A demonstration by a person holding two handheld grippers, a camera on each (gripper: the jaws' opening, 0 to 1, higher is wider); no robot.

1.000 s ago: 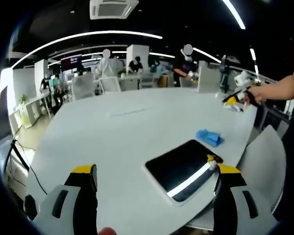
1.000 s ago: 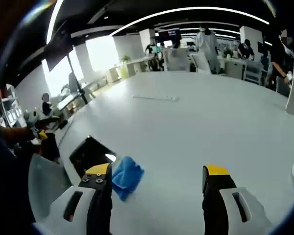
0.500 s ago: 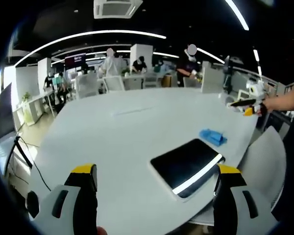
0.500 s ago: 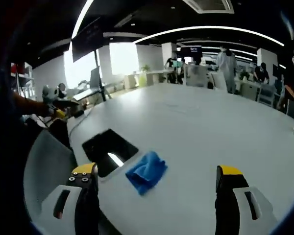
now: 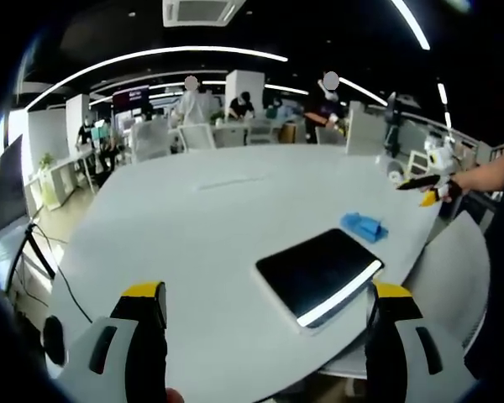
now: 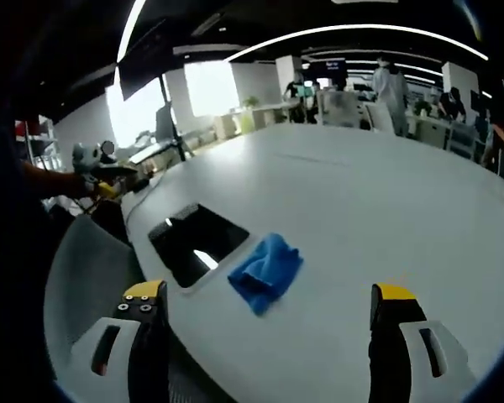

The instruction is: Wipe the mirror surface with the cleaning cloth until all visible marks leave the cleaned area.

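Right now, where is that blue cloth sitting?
The blue cloth lies on the white table just beside the dark mirror, near the table's edge; in the right gripper view it sits ahead between the open jaws.

This is looking like a big open office. A very large white table (image 5: 210, 227) is taking up the middle of the room, and pale chairs (image 6: 88, 277) are standing at its edge. Farther back, more desks (image 5: 227, 134) and chairs are sitting in rows, and people (image 5: 191, 102) are standing and sitting at them, some bending over their work. Long bright light strips (image 5: 160, 57) are curving across the dark ceiling, and a square air vent (image 5: 200, 12) is hanging up there too. A dark screen (image 5: 136, 96) is glowing on the far wall. Daylight is coming in through big windows (image 6: 210, 88), with a green plant (image 6: 250, 102) growing beside them.
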